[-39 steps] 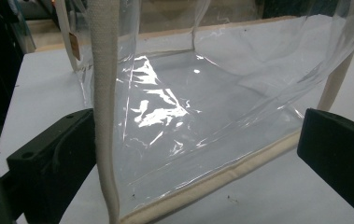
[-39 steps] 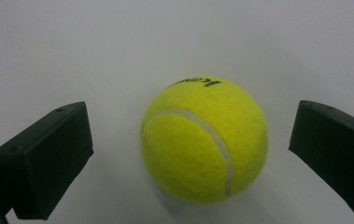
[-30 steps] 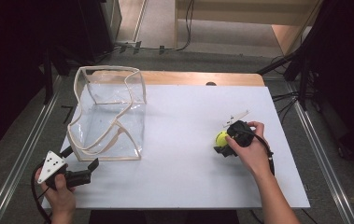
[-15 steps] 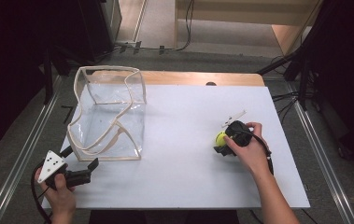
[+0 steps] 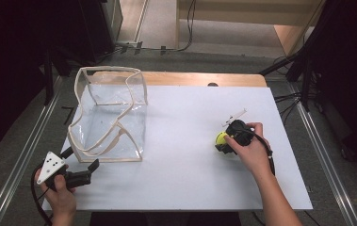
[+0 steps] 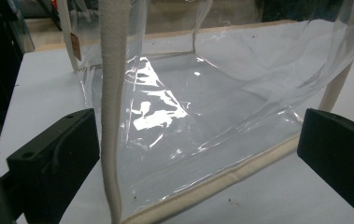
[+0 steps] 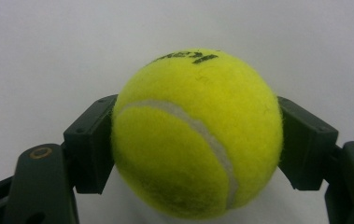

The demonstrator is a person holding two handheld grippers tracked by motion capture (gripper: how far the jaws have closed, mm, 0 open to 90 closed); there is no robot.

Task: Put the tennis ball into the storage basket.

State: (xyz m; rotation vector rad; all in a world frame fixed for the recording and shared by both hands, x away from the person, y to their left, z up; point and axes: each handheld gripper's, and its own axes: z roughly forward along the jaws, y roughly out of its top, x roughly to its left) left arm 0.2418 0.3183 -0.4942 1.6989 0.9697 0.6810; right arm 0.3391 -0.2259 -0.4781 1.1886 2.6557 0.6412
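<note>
Jaws of the right gripper (image 7: 195, 140) squeeze a yellow ball (image 7: 195, 133) from both sides, one jaw on each side of it. From above, the ball (image 5: 221, 138) sits low over the white worktop (image 5: 185, 141), on its right half. Jaws of the left gripper (image 5: 93, 165) are spread wide with nothing between them, just beside the near corner of a clear bag (image 5: 110, 117) with cream edges.
</note>
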